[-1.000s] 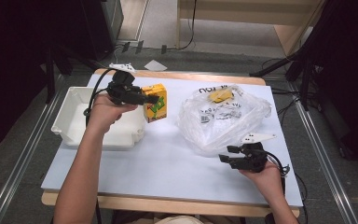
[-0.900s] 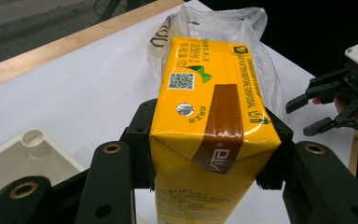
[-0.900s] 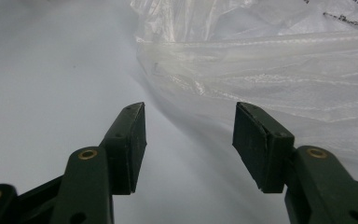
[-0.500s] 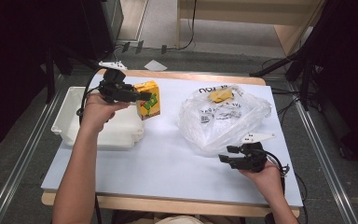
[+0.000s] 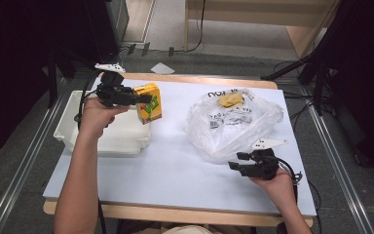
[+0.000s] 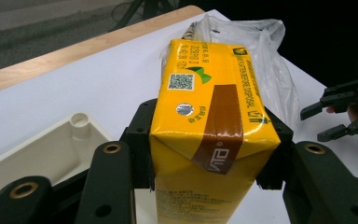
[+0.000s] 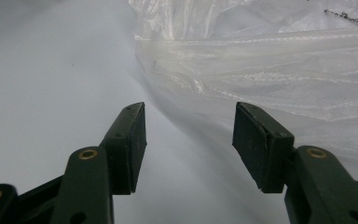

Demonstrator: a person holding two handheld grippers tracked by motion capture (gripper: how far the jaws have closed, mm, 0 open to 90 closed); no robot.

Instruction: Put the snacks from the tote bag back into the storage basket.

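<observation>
Left fingers [image 6: 142, 140]: pinching the yellow drink carton [image 6: 212, 135] from both sides; pads pressed flat against its two faces, seen plainly in the left gripper view.
Left gripper [image 5: 141, 99]: held level in the person's left hand [image 5: 93, 117], above the far right corner of the white tray [image 5: 73, 127].
Yellow drink carton: lifted off the worktop [image 5: 175, 165], upright with a slight tilt; brown band and foil straw seal on its top face; it hangs over the tray's right rim, near the far left part of the worktop.
Right fingers [image 7: 130, 140]: spread apart, nothing between them; bare worktop surface shows in the gap.
Right gripper [image 5: 237, 161]: held low in the person's right hand [image 5: 272, 178], near the right front corner of the worktop, pointing left across it.
Plastic bag [image 5: 233, 124]: clear, crumpled, lying on the right half of the worktop; its near edge sits just beyond the right fingers, not touched by them.
Bag contents: a yellow item [image 5: 230, 99] toward the far edge; printed labels beside it, lettering too small to read.
White tray: rests at the left edge of the worktop, overhanging it; interior appears bare.
Worktop: white sheet over a wooden board, wood showing along the far and front edges.
</observation>
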